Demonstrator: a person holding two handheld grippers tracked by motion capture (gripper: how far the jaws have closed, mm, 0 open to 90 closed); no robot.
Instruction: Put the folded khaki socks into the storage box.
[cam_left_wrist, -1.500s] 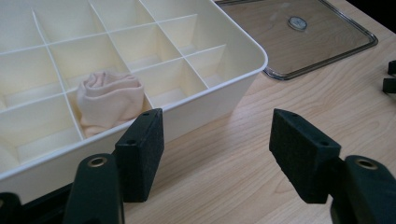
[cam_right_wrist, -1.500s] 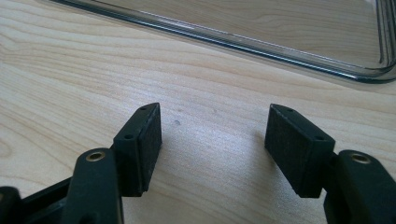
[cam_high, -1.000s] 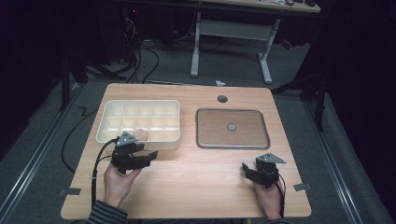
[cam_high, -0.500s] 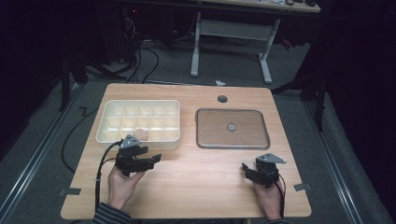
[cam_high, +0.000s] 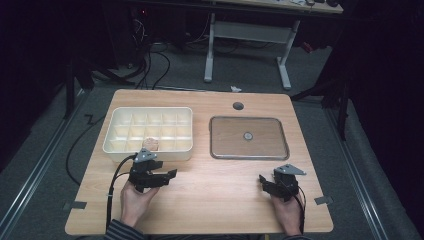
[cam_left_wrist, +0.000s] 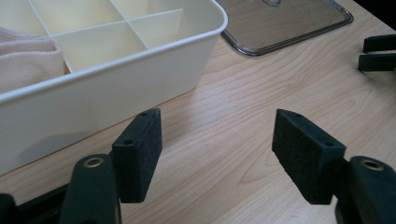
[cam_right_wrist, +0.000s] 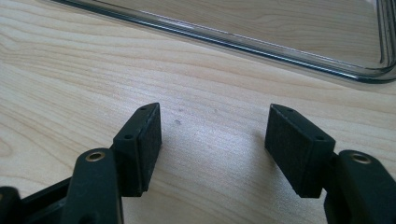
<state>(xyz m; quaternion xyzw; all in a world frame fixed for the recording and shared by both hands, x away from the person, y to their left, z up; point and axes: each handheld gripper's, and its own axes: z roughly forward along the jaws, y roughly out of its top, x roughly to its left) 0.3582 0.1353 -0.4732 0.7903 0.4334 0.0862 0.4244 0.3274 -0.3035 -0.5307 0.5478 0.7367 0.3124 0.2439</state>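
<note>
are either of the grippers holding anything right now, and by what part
Nothing is held. The left gripper and the right gripper both stand open over bare table.

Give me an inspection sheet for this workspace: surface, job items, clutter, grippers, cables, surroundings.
Surface: wooden table, round grommet hole at the far edge.
Job's things: cream divided box holding a pinkish item in a near-row compartment; clear lid flat to its right.
Clutter: tape pieces at the near corners.
Grippers: left gripper open, empty, just short of the box; right gripper open, empty, near the lid.
Cables: black cable trails from the left gripper.
Surroundings: dark room, another table's legs, floor cables.
</note>
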